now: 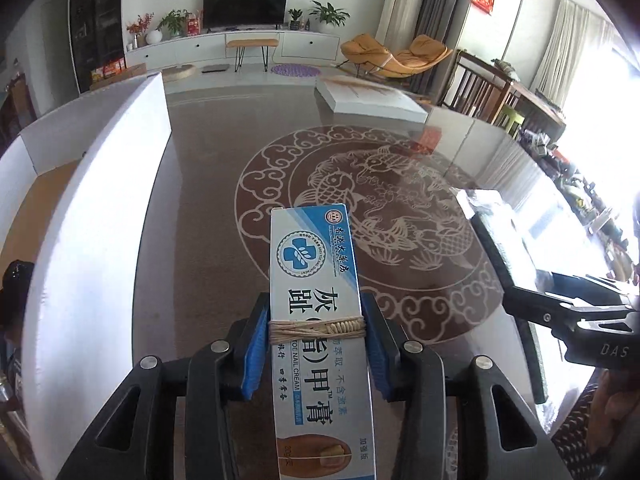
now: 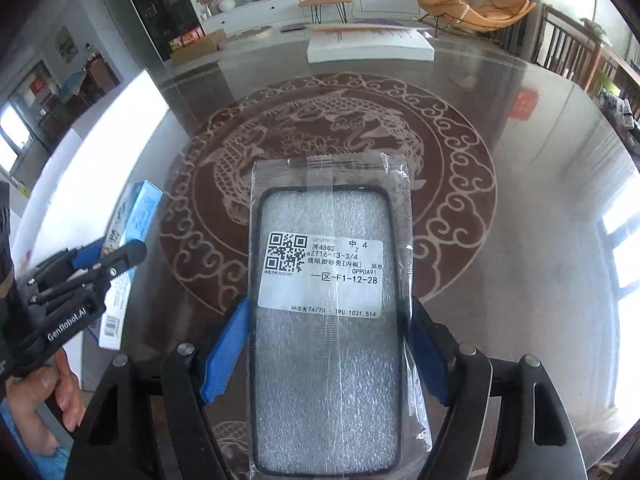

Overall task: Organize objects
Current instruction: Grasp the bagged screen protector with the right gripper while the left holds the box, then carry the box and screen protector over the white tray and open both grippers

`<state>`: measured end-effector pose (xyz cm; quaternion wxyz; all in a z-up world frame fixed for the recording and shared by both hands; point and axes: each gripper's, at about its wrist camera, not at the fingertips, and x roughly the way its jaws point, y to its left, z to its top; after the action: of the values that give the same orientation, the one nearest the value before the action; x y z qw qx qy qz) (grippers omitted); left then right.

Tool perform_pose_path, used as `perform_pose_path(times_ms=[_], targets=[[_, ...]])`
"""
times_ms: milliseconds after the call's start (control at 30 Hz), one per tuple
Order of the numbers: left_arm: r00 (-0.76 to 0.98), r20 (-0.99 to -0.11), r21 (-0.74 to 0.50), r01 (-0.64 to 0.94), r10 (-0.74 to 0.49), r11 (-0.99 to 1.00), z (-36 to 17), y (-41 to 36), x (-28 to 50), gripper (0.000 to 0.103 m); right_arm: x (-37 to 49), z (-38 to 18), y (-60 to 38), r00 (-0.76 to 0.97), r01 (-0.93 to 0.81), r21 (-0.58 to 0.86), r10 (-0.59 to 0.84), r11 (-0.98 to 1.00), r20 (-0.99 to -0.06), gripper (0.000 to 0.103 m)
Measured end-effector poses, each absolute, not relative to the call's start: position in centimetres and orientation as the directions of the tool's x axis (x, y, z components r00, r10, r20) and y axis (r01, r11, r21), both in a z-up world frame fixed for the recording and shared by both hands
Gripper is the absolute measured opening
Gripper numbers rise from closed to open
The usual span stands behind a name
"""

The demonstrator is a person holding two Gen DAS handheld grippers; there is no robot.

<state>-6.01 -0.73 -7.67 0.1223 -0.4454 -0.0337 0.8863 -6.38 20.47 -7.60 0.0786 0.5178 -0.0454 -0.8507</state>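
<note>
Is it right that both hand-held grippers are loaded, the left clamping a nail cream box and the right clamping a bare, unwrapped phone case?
Not quite. The right wrist view shows the phone case sealed in a clear labelled bag. The nail cream box is correct.

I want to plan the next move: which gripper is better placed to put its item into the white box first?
Left. The left gripper holds the nail cream box right beside the white box. The right gripper, with the phone case, is farther from it.

Sunlit lounge: television (image 1: 245, 7), orange recliner (image 1: 396, 56).
</note>
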Motion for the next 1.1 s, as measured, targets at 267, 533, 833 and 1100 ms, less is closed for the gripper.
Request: perform_pose_path(times_ms=[267,533,833,1100], targets=[[-0.738,-0.672,-0.065,-0.028,0.065,-0.997,2.6,-11.9,-0.9,0.043,-7.1,4.4,7.8,-0.533,0.331,0.342,-0.473,-0.879,-0.701,0.076],[-0.624,-0.729,0.129,0.277,-0.280,-0.952,-1.3,-23.8,-2.1,0.043,-8.6,5.0,-9.3,-0.424,0.537,0.351,-0.605,-0.767,-0.673,0.076],[-0.566,-0.761,0.143,0.330,-0.317,-0.933,-4.5,-27.1,-1.4,0.045,-9.9,-1.9,-15.4,-0.355,0.549,0.327,-0.568,-0.769,-0.742,0.082],[-0.582,-0.727,0.186,0.345,-0.365,-0.920,-4.3,-25.9,-1.5,0.087,-9.9,-2.1,-14.7,-0.377,0.557,0.257,-0.516,-0.790,-0.770,0.100]])
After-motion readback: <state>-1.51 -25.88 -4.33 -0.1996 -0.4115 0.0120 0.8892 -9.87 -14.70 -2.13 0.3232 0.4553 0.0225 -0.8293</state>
